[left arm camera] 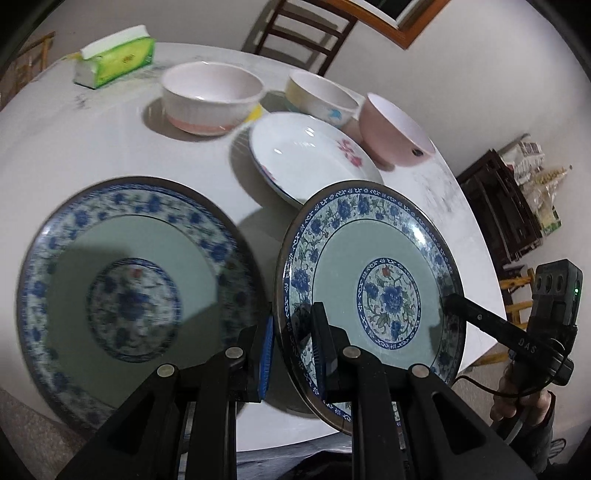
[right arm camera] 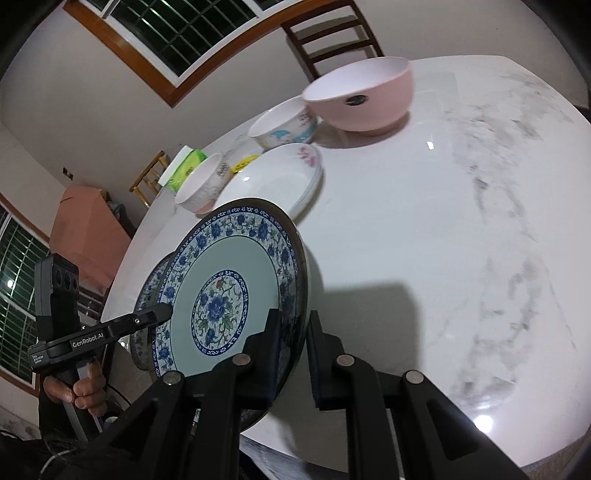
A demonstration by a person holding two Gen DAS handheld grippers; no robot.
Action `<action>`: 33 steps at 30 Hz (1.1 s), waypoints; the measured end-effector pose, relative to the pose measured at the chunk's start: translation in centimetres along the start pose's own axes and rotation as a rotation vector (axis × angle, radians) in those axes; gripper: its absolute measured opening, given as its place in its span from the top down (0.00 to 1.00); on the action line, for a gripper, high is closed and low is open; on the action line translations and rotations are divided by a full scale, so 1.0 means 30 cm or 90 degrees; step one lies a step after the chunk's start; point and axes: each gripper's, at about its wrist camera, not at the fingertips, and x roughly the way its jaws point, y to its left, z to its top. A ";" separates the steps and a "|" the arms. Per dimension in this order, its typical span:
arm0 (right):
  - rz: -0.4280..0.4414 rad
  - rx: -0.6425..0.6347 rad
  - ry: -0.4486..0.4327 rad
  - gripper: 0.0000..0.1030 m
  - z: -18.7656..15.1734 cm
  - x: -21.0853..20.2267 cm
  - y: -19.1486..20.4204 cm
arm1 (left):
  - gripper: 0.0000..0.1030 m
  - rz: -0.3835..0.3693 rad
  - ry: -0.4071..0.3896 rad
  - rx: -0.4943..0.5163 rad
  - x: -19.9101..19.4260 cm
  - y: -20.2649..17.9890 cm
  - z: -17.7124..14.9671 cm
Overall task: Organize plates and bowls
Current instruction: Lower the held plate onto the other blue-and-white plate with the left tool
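Observation:
A blue-and-white flowered plate (left arm camera: 373,291) hangs tilted above the white marble table (left arm camera: 92,147), held by both grippers. My left gripper (left arm camera: 293,317) is shut on its left rim. My right gripper (left arm camera: 454,299) pinches the opposite rim. In the right wrist view the same plate (right arm camera: 229,295) has its near rim between the right gripper's (right arm camera: 294,315) shut fingers, and the left gripper (right arm camera: 164,312) grips the far side. A second matching plate (left arm camera: 129,295) lies flat on the table to the left, partly hidden behind the held one (right arm camera: 147,291).
Further back stand a white plate with pink flowers (left arm camera: 310,155), a ribbed white-and-pink bowl (left arm camera: 212,98), a bowl with a blue print (left arm camera: 321,99) and a pink bowl (left arm camera: 395,129). A green tissue pack (left arm camera: 116,61) lies at the far left. A wooden chair (left arm camera: 303,33) stands behind the table.

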 end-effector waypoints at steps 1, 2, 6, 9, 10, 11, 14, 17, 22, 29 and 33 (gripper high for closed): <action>0.004 -0.004 0.002 0.87 0.005 0.009 0.014 | 0.85 0.004 -0.006 -0.005 -0.015 0.017 0.004; 0.008 -0.008 0.003 0.87 0.010 0.019 0.031 | 0.85 0.006 -0.011 -0.009 -0.023 0.026 0.007; 0.025 -0.025 0.010 0.87 0.036 0.061 0.096 | 0.85 0.023 -0.034 -0.027 -0.077 0.085 0.022; 0.037 -0.037 0.021 0.87 0.048 0.106 0.155 | 0.85 0.036 -0.047 -0.042 -0.113 0.130 0.026; 0.041 -0.038 0.024 0.87 0.052 0.122 0.171 | 0.85 0.043 -0.052 -0.048 -0.126 0.149 0.024; 0.045 -0.042 0.030 0.87 0.056 0.139 0.188 | 0.85 0.048 -0.056 -0.053 -0.136 0.164 0.020; 0.056 -0.059 0.043 0.87 0.059 0.186 0.246 | 0.85 0.066 -0.068 -0.071 -0.175 0.225 0.006; 0.064 -0.075 0.055 0.87 0.066 0.227 0.306 | 0.85 0.078 -0.077 -0.091 -0.210 0.281 -0.007; 0.078 -0.085 0.075 0.87 0.069 0.296 0.373 | 0.85 0.100 -0.090 -0.121 -0.254 0.354 -0.025; 0.082 -0.096 0.096 0.87 0.062 0.378 0.449 | 0.85 0.123 -0.094 -0.152 -0.280 0.438 -0.045; 0.075 -0.101 0.103 0.86 0.054 0.399 0.467 | 0.84 0.127 -0.090 -0.165 -0.277 0.469 -0.056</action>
